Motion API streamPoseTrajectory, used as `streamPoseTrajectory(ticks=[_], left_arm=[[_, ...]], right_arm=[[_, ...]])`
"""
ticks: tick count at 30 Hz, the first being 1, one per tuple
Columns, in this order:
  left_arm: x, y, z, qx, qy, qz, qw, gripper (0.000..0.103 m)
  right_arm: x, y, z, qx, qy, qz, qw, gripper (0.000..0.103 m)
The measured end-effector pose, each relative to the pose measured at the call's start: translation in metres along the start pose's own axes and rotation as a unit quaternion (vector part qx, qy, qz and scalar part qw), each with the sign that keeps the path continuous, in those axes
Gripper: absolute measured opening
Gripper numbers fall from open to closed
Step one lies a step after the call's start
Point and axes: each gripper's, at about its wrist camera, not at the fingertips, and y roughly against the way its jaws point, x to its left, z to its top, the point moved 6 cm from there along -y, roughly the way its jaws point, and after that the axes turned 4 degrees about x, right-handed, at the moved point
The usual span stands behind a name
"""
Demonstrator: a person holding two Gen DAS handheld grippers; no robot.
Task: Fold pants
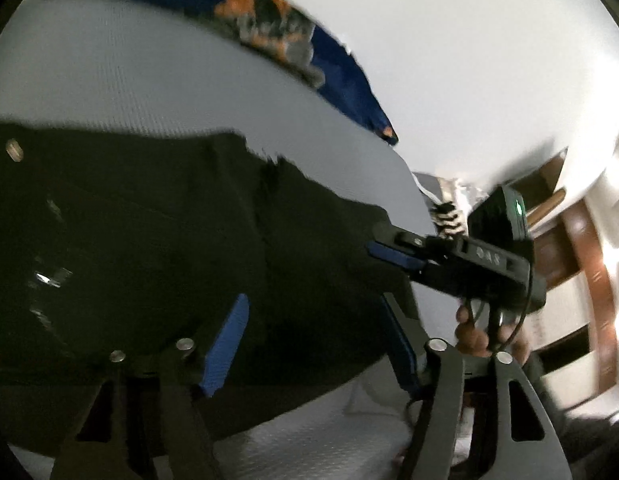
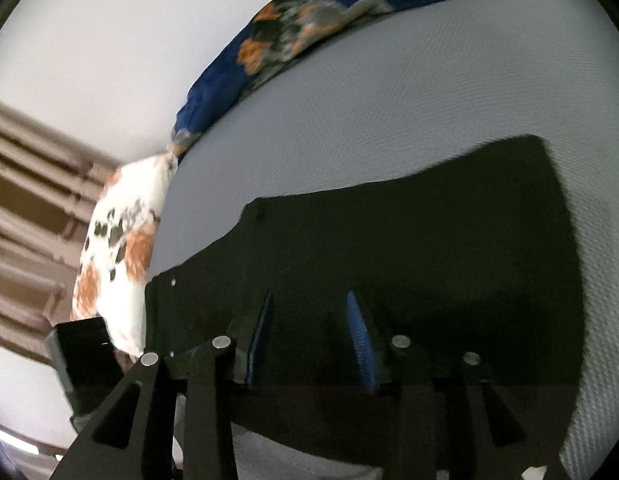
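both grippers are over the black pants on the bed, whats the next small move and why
Probably lower the open left hand-held gripper onto the near edge of the dark black fabric pants and close. Both it and the right hand-held gripper show their blue pads apart with no cloth pinched between them, and the pants lie flat on the grey textured mattress, so a fold needs a grasp first.
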Motion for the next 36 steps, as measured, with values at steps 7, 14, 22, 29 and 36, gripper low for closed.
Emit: streamPoseTrajectory(ticks=[7,14,22,29,36], left_arm=[[0.017,-0.036,0.004,0.057,0.073,-0.011,0.9957,0.046],[0.021,-0.059,-0.002,0.083,0.095,-0.01,0.992,0.043],[0.017,-0.072,-0.008,0.096,0.12,-0.004,0.9881,0.012],[0.003,-0.068,-0.006,0.077,0.08,0.021,0.9936,0.004],[-0.002,-0.047,-0.005,0.058,0.054,0.029,0.9964,0.003]], right_arm=[[-0.035,0.024,-0.009,-0.021,-0.043,-0.001,0.999,0.038],[-0.051,0.031,-0.011,-0.027,-0.062,0.01,0.998,0.038],[-0.057,0.029,-0.014,-0.02,-0.059,0.003,0.998,0.039],[-0.056,0.028,-0.024,-0.013,-0.052,-0.016,0.998,0.039],[-0.041,0.025,-0.031,-0.007,-0.02,-0.042,0.999,0.039]])
